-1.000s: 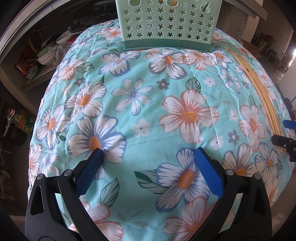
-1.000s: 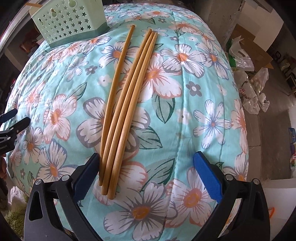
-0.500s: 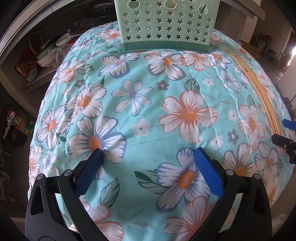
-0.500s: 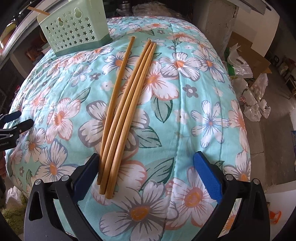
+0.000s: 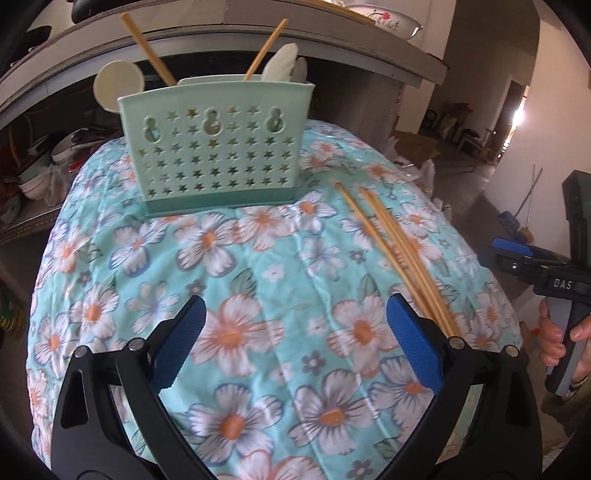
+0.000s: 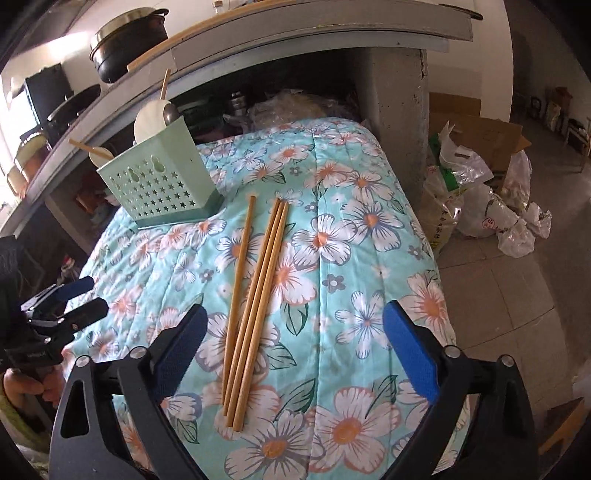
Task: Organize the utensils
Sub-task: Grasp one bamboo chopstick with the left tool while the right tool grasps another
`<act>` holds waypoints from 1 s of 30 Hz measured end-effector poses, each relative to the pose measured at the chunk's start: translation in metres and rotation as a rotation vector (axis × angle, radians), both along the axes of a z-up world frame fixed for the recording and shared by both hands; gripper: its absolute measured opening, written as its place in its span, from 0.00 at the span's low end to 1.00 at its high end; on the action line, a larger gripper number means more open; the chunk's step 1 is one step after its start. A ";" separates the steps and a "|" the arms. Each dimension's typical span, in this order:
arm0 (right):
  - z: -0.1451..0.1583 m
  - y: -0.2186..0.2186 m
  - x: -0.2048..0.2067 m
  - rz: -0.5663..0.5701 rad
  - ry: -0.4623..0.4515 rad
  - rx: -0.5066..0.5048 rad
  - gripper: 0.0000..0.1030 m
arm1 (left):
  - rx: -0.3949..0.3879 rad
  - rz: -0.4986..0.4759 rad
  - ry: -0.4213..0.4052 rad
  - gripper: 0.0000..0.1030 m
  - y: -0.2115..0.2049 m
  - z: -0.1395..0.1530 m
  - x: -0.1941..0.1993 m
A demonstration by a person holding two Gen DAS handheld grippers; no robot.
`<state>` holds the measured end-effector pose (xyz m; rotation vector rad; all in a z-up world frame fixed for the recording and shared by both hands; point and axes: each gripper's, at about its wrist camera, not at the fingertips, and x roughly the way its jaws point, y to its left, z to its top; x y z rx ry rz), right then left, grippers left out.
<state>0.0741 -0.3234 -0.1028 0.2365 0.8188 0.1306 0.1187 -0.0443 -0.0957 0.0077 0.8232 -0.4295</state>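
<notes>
Three long wooden chopsticks [image 6: 255, 295] lie side by side on the floral cloth, also seen in the left wrist view [image 5: 399, 254]. A mint-green holder with star holes [image 5: 218, 155] stands at the far end, with chopsticks and white spoons in it; it shows in the right wrist view too [image 6: 162, 184]. My left gripper [image 5: 295, 343] is open and empty above the cloth, left of the chopsticks. My right gripper [image 6: 291, 347] is open and empty, with the near ends of the chopsticks between its jaws.
The floral cloth [image 6: 362, 258] covers a small table that drops off on all sides. A concrete counter [image 6: 303, 26] with pots runs behind. Plastic bags and a cardboard box [image 6: 480, 173] lie on the floor to the right. Shelves with bowls [image 5: 33, 173] are at left.
Both grippers have lifted and tilted up, so the holder's top and the counter now show. The right gripper has shifted so the chopsticks sit between its jaws. The chopsticks have not moved.
</notes>
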 end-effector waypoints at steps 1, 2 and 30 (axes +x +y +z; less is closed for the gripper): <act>-0.001 0.002 0.001 -0.002 0.003 0.011 0.81 | -0.007 -0.016 -0.004 0.87 -0.005 0.001 0.000; -0.003 0.002 0.003 0.002 0.011 0.028 0.78 | -0.012 -0.030 -0.006 0.85 -0.010 0.002 0.001; -0.058 -0.003 0.042 0.040 0.166 0.348 0.04 | -0.217 -0.175 0.213 0.31 -0.075 -0.010 0.075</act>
